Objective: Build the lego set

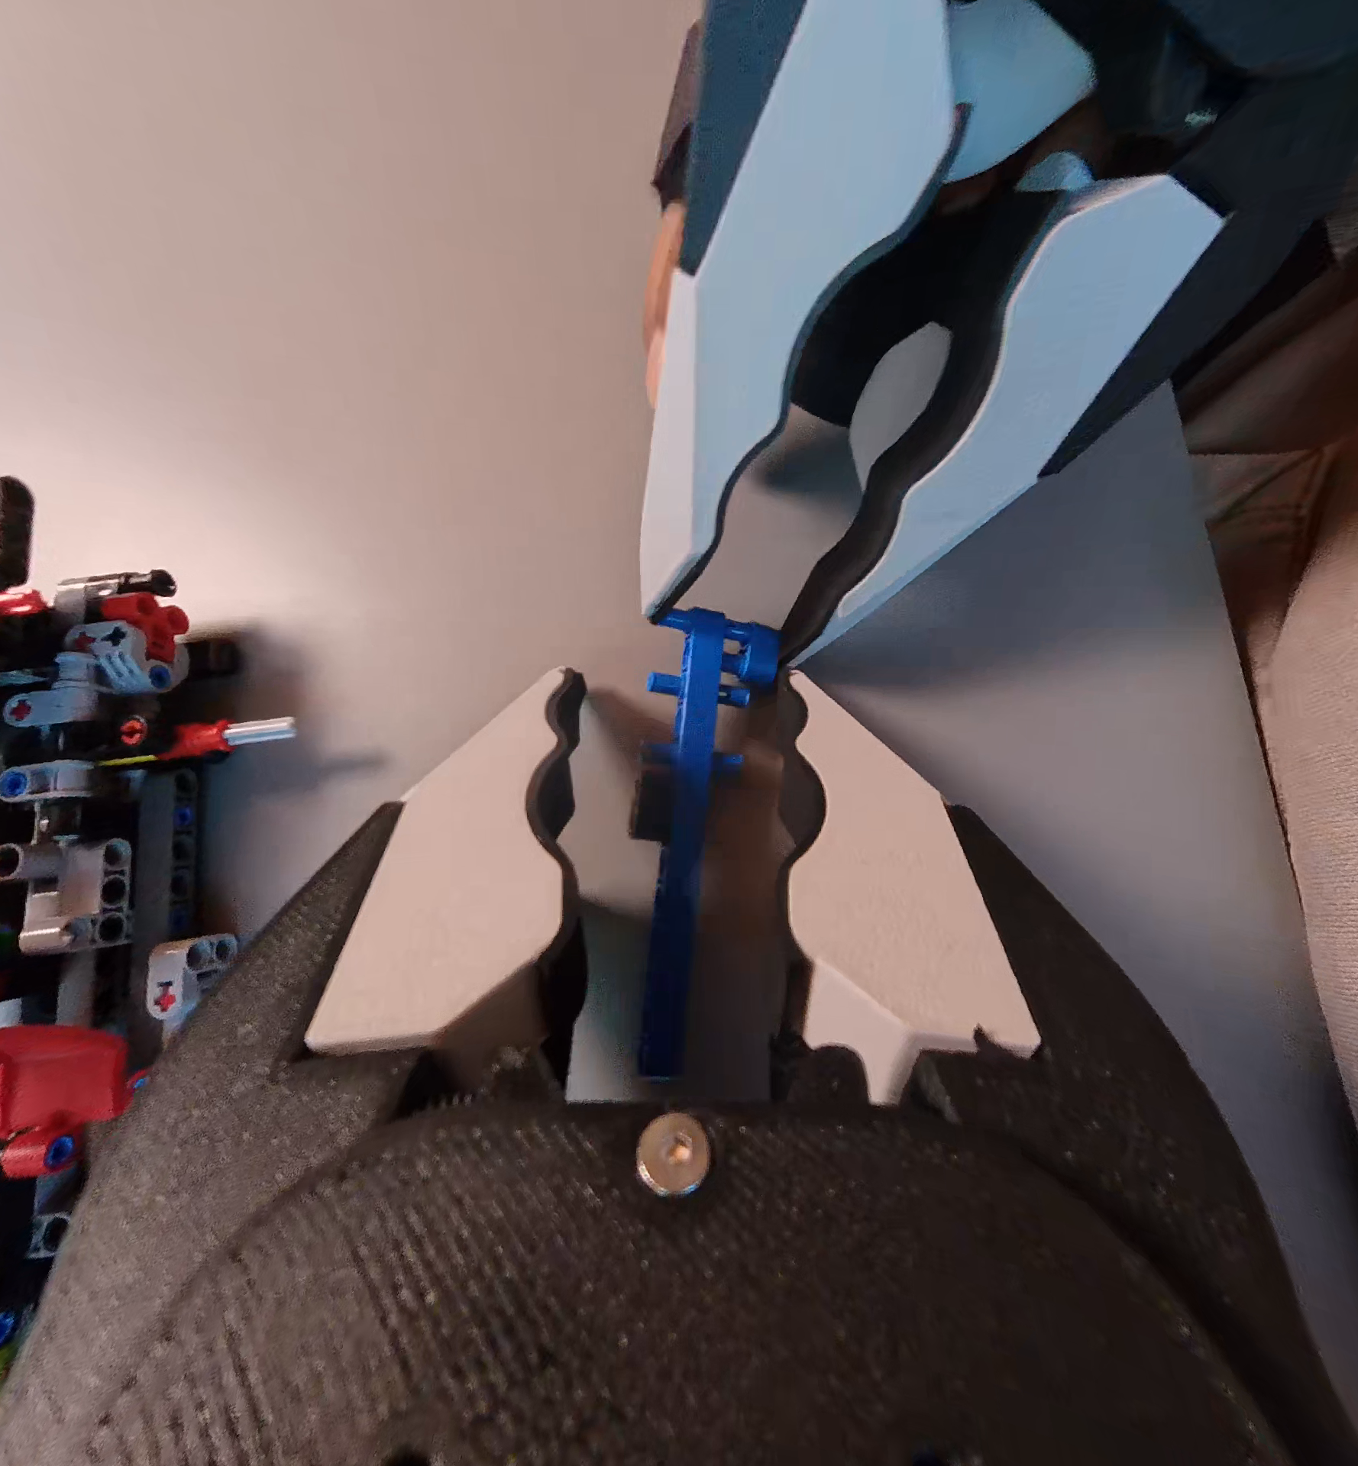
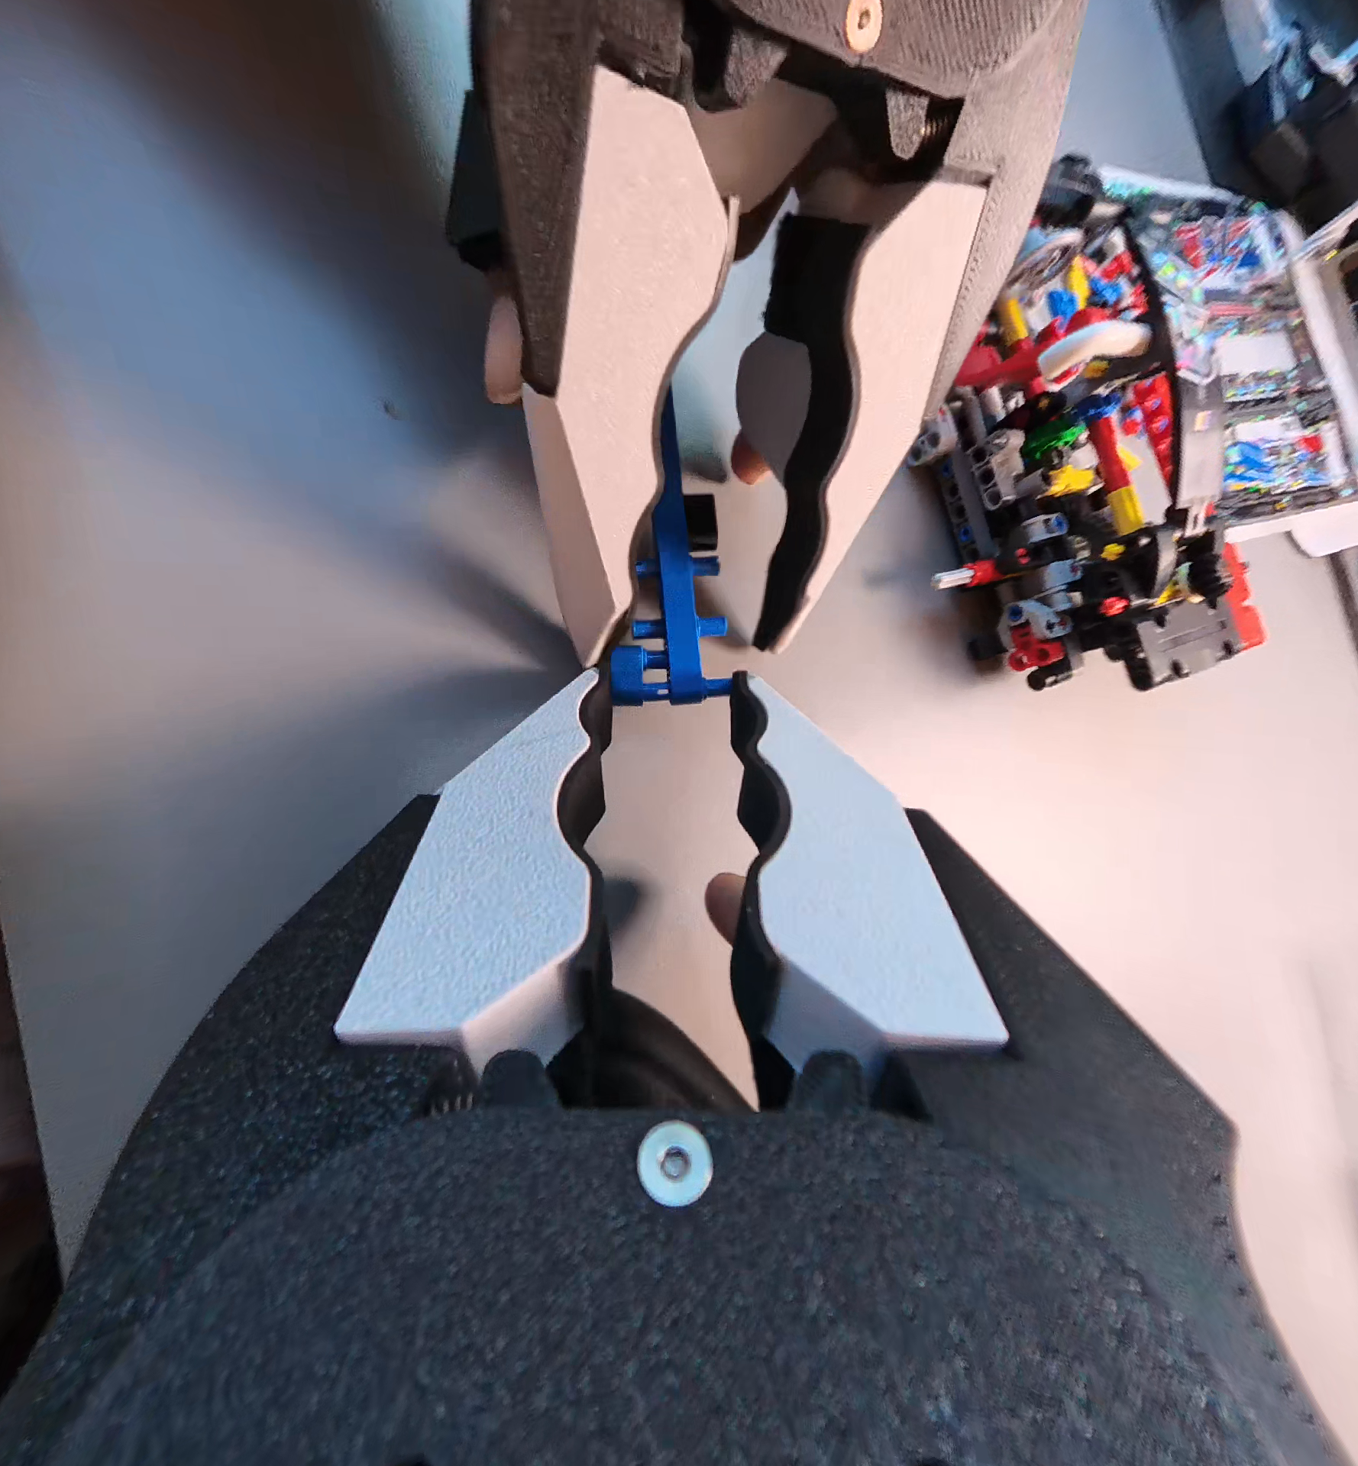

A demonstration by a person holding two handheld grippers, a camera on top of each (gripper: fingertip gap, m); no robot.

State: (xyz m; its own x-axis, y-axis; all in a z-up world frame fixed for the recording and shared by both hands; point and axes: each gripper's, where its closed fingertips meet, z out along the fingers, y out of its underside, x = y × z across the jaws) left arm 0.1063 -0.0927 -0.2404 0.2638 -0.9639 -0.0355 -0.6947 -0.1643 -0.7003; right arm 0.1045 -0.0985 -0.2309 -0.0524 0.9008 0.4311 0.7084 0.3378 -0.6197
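We see left gripper [image 1: 680,682] part open, long blue Technic beam [image 1: 680,857] lying between its fingers, grip unclear. Right gripper [image 2: 672,682] fingertips pinch beam's pin-studded end. Both above pale table [image 1: 303,317]; half-built lego model [image 2: 1096,539] well apart.

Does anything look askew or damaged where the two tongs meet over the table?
Nothing stands out. The blue lego beam looks intact, lying between the left tongs, its pinned end clamped by the right tongs.
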